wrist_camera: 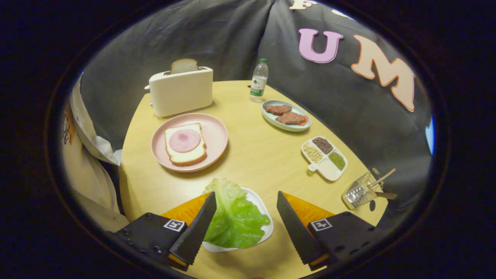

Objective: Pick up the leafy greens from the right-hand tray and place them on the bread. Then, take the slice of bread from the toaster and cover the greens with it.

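The gripper (246, 203) is hovering with its 2 fingers spread apart, gripping nothing. Between them the leafy greens (231, 215) are lying on a white tray (262, 209), long axis pointing ahead toward the bread (185, 144) on the pink plate (215, 133). Beyond, a slice (184, 66) is standing upright in the toaster (181, 93).

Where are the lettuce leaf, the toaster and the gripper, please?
lettuce leaf (232, 217): gripper view, middle of the leaf.
toaster (181, 92): gripper view, front wall.
gripper (246, 199): gripper view, midway between its open fingertips.
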Tool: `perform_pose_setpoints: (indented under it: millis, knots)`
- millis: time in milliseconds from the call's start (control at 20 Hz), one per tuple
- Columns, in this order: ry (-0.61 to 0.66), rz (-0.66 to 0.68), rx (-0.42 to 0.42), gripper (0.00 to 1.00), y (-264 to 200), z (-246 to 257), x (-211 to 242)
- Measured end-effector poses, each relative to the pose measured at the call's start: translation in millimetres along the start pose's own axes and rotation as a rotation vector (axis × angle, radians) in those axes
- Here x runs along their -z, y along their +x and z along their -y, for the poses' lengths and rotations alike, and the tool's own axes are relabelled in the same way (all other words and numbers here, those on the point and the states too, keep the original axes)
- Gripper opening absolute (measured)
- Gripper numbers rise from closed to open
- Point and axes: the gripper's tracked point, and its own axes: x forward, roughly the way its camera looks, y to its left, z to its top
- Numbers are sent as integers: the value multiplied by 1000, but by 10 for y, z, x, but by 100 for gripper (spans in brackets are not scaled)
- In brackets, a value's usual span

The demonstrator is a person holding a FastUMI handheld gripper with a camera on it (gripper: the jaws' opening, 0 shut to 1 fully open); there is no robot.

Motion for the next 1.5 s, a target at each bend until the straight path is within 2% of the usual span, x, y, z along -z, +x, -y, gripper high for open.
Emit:
perform_pose_setpoints:
  millis: [150,400,750,1100,1450,1500]
  knots:
    - [4,-46,-57,100,112,-107,152]
    - [26,-111,-106,100,267,-187,391]
    - [29,-176,-120,100,423,-239,628]
    - [80,-168,-112,56,457,-261,626]
    - [80,-179,-95,12,424,-310,619]
    - [59,-161,-77,12,407,-262,564]
